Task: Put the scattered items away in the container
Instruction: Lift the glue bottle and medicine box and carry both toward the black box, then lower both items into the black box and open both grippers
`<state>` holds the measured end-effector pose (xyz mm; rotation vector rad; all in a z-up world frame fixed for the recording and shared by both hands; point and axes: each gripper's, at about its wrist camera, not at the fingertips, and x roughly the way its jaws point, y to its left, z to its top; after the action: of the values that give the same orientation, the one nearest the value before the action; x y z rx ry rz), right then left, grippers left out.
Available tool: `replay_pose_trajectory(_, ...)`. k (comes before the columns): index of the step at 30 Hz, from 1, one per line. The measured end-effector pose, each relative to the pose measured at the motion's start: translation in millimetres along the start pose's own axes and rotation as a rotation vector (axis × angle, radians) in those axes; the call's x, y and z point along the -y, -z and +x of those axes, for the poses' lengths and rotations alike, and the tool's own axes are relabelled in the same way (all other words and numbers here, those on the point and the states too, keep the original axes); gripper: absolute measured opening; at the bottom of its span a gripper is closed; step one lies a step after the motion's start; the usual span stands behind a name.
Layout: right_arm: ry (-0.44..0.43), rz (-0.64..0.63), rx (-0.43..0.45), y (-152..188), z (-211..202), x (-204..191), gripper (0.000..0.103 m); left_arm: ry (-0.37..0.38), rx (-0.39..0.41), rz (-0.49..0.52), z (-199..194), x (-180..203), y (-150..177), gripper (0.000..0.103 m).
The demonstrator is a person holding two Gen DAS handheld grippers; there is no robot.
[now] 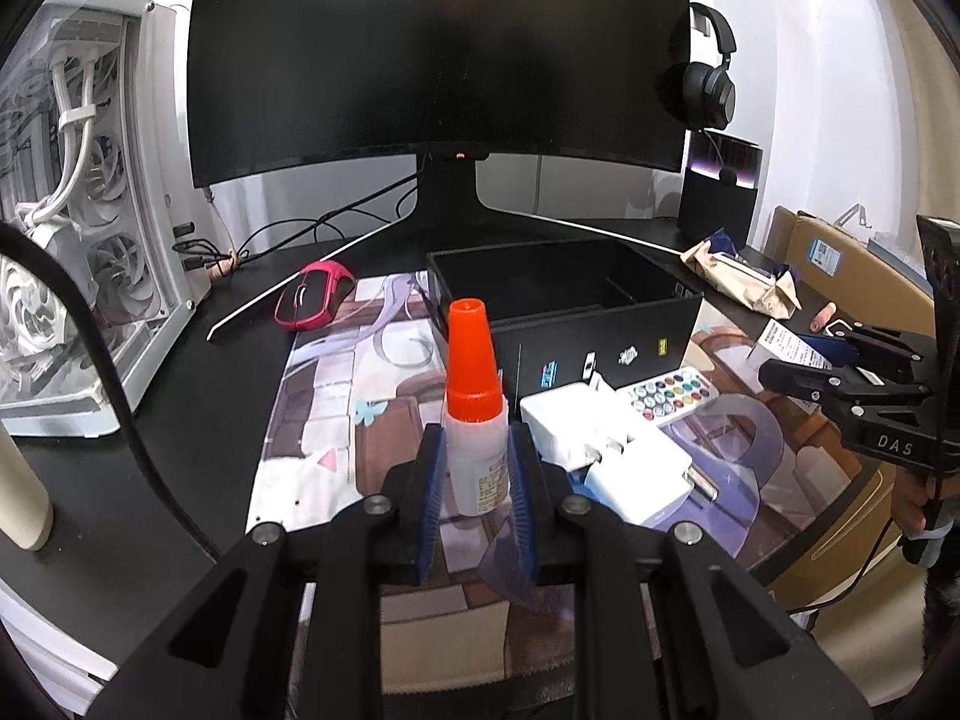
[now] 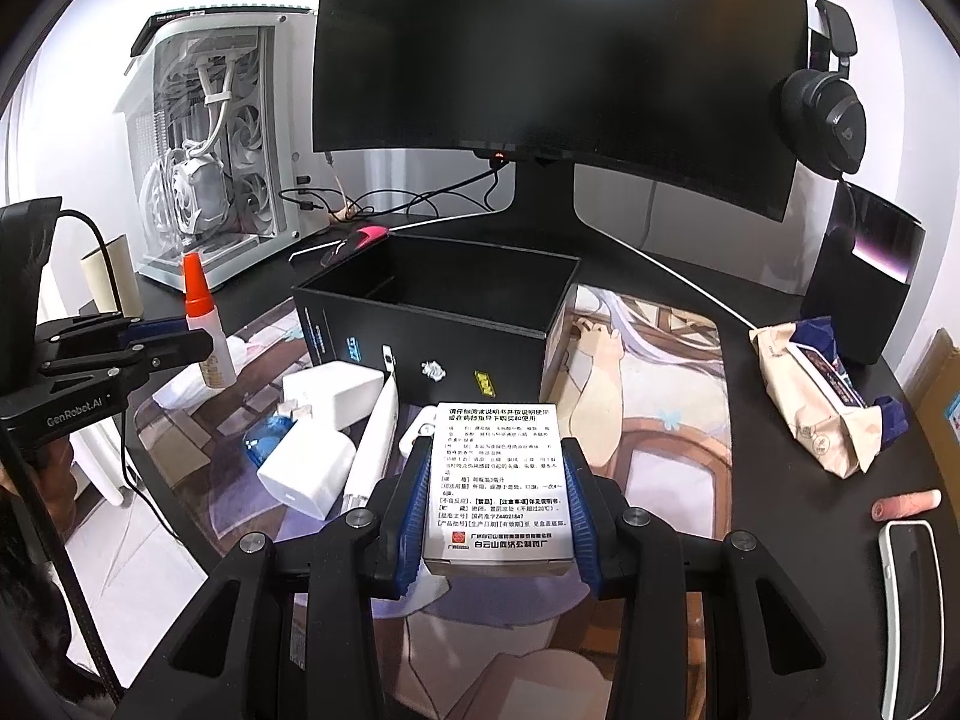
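Observation:
My left gripper [image 1: 475,480] is shut on a small white bottle with an orange cap [image 1: 474,414], held upright over the printed desk mat; the bottle also shows in the right wrist view [image 2: 204,324]. My right gripper [image 2: 495,516] is shut on a white medicine box with printed text [image 2: 498,492], held just in front of the open black container [image 2: 432,306]. The container [image 1: 576,300] sits at the mat's middle. Two white chargers [image 1: 606,450], a white remote with coloured buttons [image 1: 672,396] and a blue item [image 2: 264,441] lie in front of the container.
A large monitor [image 1: 438,54] stands behind the container. A white PC case [image 1: 78,228] is at the left, a pink mouse [image 1: 312,294] near it. Headphones [image 2: 825,114], a black speaker [image 2: 864,282] and a paper package [image 2: 822,396] are at the right. A phone [image 2: 909,588] lies at the right edge.

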<state>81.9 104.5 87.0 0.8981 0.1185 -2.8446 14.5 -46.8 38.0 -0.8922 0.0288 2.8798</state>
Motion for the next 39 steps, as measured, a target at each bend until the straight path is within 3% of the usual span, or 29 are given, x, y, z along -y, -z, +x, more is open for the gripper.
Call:
replay_pose_trajectory(20,-0.059,0.01,0.015,-61.1,24.6,2.0,0.04,0.059,0.053,0.014,23.4,5.7,-64.5,0.019)
replay_pose_trajectory(39,-0.101,0.011,-0.043,-106.6,79.8,5.8,0.04,0.086,0.015,0.038,71.9,14.7,-104.6,0.019)
